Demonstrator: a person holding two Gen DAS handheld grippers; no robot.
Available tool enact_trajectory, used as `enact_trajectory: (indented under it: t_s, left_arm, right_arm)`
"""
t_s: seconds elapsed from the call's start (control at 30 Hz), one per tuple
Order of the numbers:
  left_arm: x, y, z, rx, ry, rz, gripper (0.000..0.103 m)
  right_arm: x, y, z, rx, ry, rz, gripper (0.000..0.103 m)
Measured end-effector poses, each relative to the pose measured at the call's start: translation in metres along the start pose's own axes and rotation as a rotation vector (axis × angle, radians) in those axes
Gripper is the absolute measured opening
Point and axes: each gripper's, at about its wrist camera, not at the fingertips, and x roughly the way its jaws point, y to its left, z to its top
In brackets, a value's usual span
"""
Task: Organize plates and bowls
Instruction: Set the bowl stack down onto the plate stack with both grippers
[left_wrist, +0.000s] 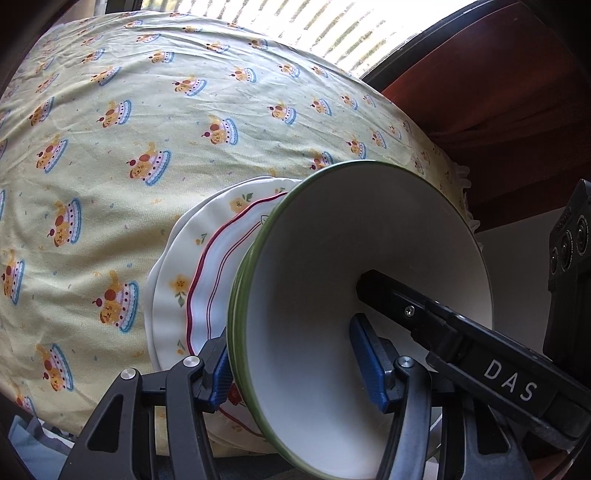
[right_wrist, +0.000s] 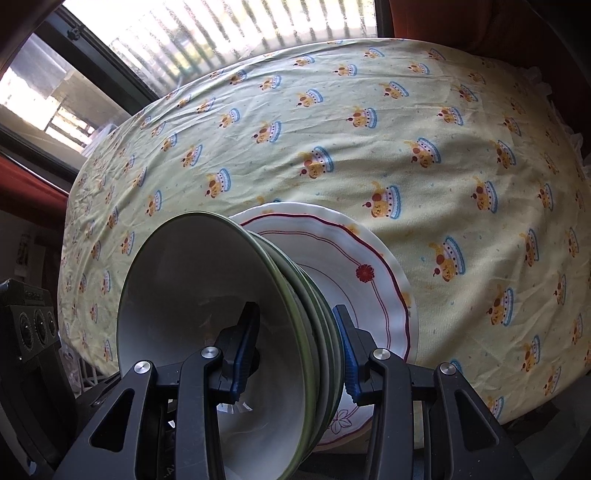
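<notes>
Yellow-green tablecloth (right_wrist: 332, 155) with little cake prints all over the worktop, window blinds (right_wrist: 207, 37) glowing behind. Near the front edge, stack of plates (right_wrist: 369, 258): cream flowered one at the bottom, white one with a wavy red rim on top. Sitting on those, stack of green-rimmed white bowls (right_wrist: 207, 280), several nested. Left gripper (left_wrist: 301, 363) clamped over the bowl stack's wall, one blue pad inside, one outside against the rims. Right gripper (right_wrist: 295, 354) doing the same on the opposite side, pinching the stacked rims. Small black camera box (left_wrist: 570, 236) off to the side.
</notes>
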Motion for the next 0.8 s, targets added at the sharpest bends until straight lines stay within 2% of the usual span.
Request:
enact_trajectory:
  t_s: [0.33, 0.57, 0.8]
  left_arm:
    - [0.007, -0.007, 0.012, 0.011, 0.007, -0.012, 0.058]
    - [0.002, -0.018, 0.000, 0.038, -0.018, 0.019, 0.059]
    - [0.002, -0.018, -0.008, 0.027, -0.008, 0.017, 0.064]
  right_arm:
    - [0.003, -0.003, 0.010, 0.003, 0.002, -0.010, 0.044]
    - [0.002, -0.013, 0.006, 0.004, -0.013, 0.016, 0.044]
    - [-0.005, -0.018, -0.003, -0.012, -0.066, 0.044, 0.044]
